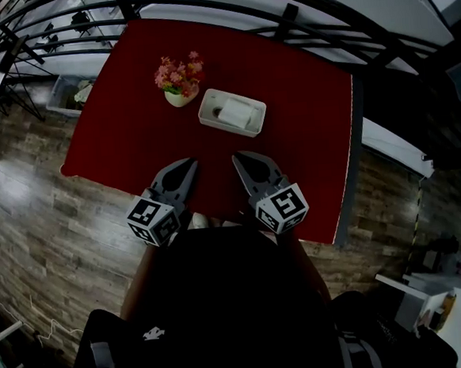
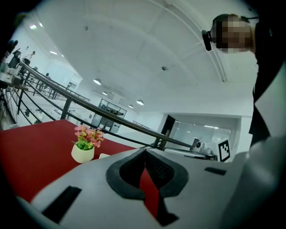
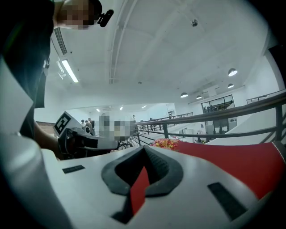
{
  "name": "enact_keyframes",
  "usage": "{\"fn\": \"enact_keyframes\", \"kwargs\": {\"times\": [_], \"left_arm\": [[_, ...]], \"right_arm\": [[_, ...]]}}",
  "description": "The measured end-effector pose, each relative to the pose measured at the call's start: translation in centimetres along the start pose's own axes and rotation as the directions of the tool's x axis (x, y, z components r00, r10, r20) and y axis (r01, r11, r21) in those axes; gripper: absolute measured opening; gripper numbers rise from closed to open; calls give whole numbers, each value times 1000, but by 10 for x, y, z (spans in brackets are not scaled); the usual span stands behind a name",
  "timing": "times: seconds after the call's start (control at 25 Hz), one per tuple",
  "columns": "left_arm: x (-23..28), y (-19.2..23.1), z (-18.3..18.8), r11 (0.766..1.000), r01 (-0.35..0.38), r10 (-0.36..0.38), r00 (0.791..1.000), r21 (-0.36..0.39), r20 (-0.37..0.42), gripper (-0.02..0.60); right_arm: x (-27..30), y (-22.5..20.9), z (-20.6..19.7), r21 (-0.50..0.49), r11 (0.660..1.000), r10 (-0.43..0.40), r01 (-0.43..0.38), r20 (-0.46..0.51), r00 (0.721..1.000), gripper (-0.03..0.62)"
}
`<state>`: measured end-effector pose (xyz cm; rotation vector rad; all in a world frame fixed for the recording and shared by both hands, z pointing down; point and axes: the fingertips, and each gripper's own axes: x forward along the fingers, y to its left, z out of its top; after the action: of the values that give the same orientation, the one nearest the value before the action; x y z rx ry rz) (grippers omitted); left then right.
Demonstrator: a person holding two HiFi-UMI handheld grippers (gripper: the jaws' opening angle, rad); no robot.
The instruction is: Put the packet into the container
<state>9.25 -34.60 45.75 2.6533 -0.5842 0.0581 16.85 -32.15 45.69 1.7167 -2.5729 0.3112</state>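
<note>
A white rectangular container [image 1: 209, 116] stands on the red table [image 1: 307, 141], with a white packet [image 1: 235, 114] lying inside it. My left gripper [image 1: 188, 165] and right gripper [image 1: 242, 158] hover side by side over the table's near part, short of the container. Both are shut and hold nothing. In the left gripper view the left gripper [image 2: 144, 153] has its jaws closed tip to tip, tilted up toward the ceiling. The right gripper [image 3: 144, 151] looks the same in the right gripper view. From both gripper views the container is hidden.
A small white pot of pink flowers [image 1: 179, 81] stands just left of the container and shows as the flower pot [image 2: 85, 145] in the left gripper view. A black railing [image 1: 225, 17] runs behind the table. Wooden floor [image 1: 33, 203] lies to the left.
</note>
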Motion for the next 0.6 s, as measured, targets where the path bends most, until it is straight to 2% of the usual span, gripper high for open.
{"fn": "enact_keyframes", "kwargs": {"times": [0.6], "left_arm": [[2,3,-3,1000,-17,17,1000,10,10,9]], "right_arm": [[-1,0,-7,-9,1000,2,-2,-18,1000,20]]}}
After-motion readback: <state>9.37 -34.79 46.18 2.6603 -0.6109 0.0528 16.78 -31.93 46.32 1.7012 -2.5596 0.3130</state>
